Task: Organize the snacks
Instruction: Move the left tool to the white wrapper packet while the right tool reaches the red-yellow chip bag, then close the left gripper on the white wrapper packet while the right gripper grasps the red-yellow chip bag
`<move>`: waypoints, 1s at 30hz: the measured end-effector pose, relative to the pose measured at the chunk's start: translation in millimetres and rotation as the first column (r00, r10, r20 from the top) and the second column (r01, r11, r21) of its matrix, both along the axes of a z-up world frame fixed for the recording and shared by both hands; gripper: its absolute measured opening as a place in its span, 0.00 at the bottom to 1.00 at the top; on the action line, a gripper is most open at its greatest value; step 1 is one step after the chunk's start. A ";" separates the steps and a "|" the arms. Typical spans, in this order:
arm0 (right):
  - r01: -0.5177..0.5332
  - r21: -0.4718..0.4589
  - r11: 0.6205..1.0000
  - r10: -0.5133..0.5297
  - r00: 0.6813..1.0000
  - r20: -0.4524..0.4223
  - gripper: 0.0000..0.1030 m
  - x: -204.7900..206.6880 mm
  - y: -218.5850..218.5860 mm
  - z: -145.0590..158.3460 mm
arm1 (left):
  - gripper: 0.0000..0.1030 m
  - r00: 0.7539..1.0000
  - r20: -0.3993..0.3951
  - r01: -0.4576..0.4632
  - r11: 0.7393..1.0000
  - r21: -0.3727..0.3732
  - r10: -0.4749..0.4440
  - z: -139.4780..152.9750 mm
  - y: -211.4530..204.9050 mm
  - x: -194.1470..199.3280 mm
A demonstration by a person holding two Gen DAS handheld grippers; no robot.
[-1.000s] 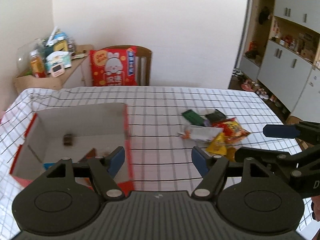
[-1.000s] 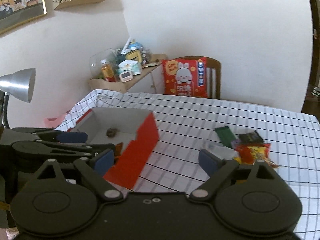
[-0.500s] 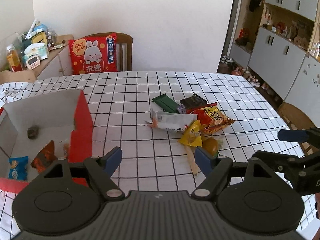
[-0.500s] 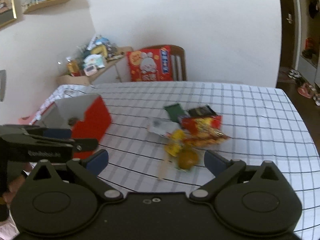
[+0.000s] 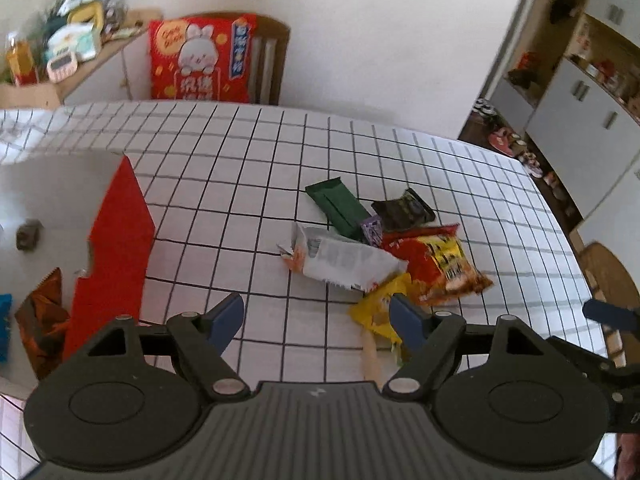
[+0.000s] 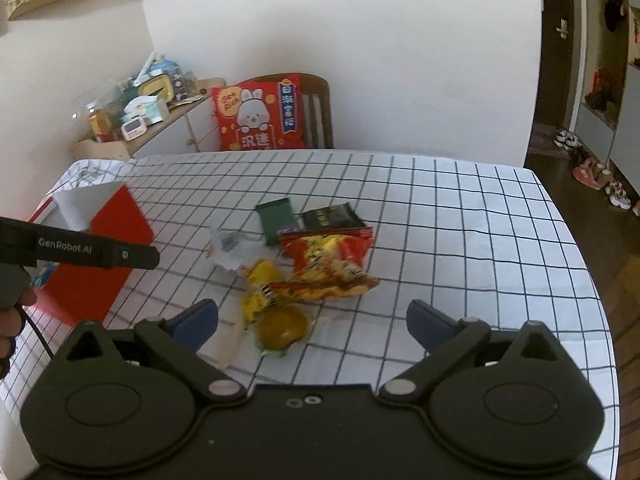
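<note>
Both grippers stand wide apart and hold nothing. Beyond the left gripper [image 5: 316, 322] lies the snack pile [image 5: 384, 248], its yellow packet [image 5: 378, 308] beside the right finger. Between the right gripper [image 6: 312, 322] fingers sits a round orange snack [image 6: 282, 328]; the red box [image 6: 92, 264] stands left.

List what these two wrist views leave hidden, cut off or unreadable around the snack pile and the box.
- Red box, left wrist view: its left part is cut off by the frame edge, so the full contents are unknown.
- Same box, right wrist view: the left gripper's body hides its interior.
- Yellow packet, left wrist view: lower end is behind the gripper's finger.
- White wrapper: print too blurred to read.
- Pale stick: its near end is hidden by the right gripper.
</note>
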State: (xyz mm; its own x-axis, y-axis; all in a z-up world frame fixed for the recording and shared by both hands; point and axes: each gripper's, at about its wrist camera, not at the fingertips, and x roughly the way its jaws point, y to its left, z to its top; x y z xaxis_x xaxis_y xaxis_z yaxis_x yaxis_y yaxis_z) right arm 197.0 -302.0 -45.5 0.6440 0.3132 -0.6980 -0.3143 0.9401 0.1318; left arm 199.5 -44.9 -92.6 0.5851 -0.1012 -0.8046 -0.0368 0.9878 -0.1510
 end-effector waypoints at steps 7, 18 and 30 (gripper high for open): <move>0.007 0.005 1.000 -0.007 0.999 -0.033 0.97 41.6 -2.3 -12.4 | 0.77 0.993 -0.087 -0.089 0.994 -0.060 0.084 -19.7 -1.1 40.1; 0.004 -0.023 1.000 -0.007 0.994 -0.107 0.90 94.5 12.8 -44.7 | 0.77 0.949 -0.224 -0.267 0.944 -0.195 0.222 -48.2 5.9 92.3; -0.001 -0.034 0.999 -0.005 0.986 -0.165 0.80 120.5 29.3 -68.4 | 0.77 0.897 -0.344 -0.359 0.912 -0.198 0.278 -80.6 1.4 127.3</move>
State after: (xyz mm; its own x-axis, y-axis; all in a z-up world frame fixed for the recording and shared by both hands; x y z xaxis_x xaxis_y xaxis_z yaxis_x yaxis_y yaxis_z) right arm 317.5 -272.7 -113.9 0.5200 0.2861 -0.8048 -0.2890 0.9456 0.1494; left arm 326.8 -43.5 -173.3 0.3525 -0.1717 -0.9199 -0.4264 0.8456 -0.3212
